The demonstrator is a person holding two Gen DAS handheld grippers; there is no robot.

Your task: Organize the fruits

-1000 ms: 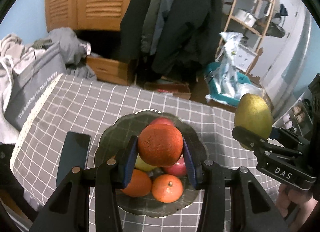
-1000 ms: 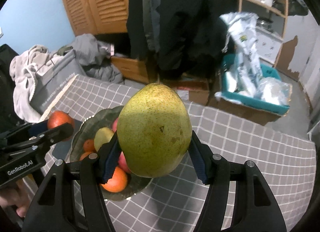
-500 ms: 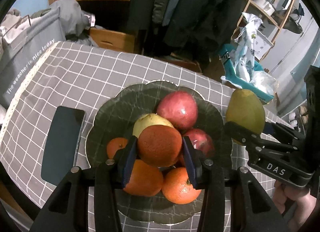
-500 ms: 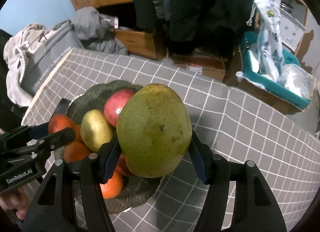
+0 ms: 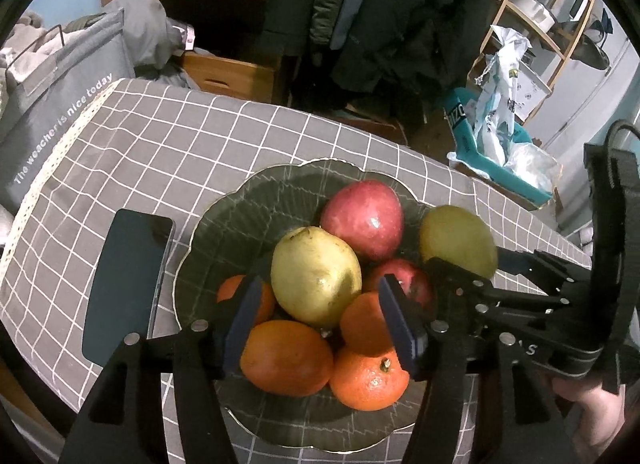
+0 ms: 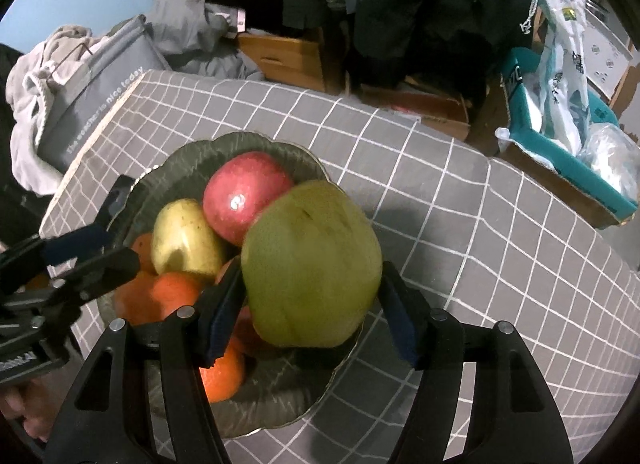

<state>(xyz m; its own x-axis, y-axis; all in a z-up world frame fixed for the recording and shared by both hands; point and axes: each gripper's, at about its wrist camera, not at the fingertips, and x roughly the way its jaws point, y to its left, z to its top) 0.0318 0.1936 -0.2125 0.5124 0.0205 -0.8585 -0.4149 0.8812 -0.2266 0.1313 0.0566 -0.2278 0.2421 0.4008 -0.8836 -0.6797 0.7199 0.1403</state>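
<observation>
A dark green scalloped plate (image 5: 224, 224) on the checked tablecloth holds a red apple (image 5: 362, 218), a yellow pear (image 5: 316, 274), a smaller red apple (image 5: 404, 278) and several oranges (image 5: 286, 356). My left gripper (image 5: 320, 322) is open and empty just above the oranges. My right gripper (image 6: 310, 316) has its jaws spread around a green pear (image 6: 312, 264), which sits at the plate's right side (image 6: 320, 168); whether the pads still press it is unclear. The green pear also shows in the left wrist view (image 5: 458, 240).
A black phone (image 5: 128, 280) lies on the cloth left of the plate. A grey laundry bag (image 5: 60, 104) stands off the table's left edge. Coats, a wooden cabinet and a teal box (image 6: 560, 152) are behind the table.
My left gripper has let go of its orange onto the pile and opened. My right gripper has lowered the green pear to the plate's right side and its jaws have widened.
</observation>
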